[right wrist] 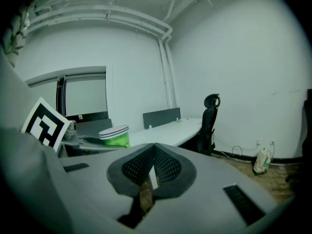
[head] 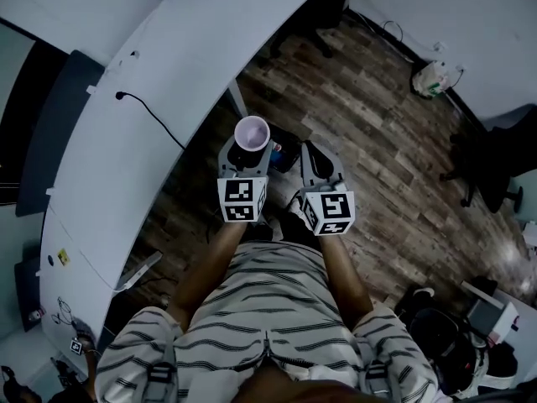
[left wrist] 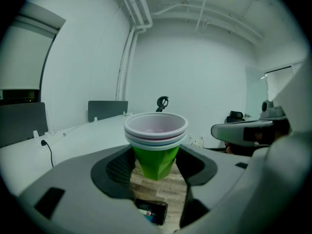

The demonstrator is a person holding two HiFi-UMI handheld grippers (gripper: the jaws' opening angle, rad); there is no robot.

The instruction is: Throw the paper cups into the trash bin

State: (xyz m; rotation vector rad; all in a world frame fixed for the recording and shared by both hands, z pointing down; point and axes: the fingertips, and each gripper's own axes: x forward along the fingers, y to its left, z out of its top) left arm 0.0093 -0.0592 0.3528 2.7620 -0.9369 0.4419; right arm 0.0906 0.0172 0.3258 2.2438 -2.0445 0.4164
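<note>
In the head view only the top rim of the cups (head: 252, 133) shows; everything below it is hidden. The left gripper view shows one nested stack: a single green outer wall and about three rims, though the exact count is hard to tell. The left tool (left wrist: 156, 168) grips the stack upright between its two jaws, above the floor (head: 377, 124) beside the white bench (head: 168, 74). The right tool (right wrist: 153, 174) is closed on nothing, just beside the left one.
</note>
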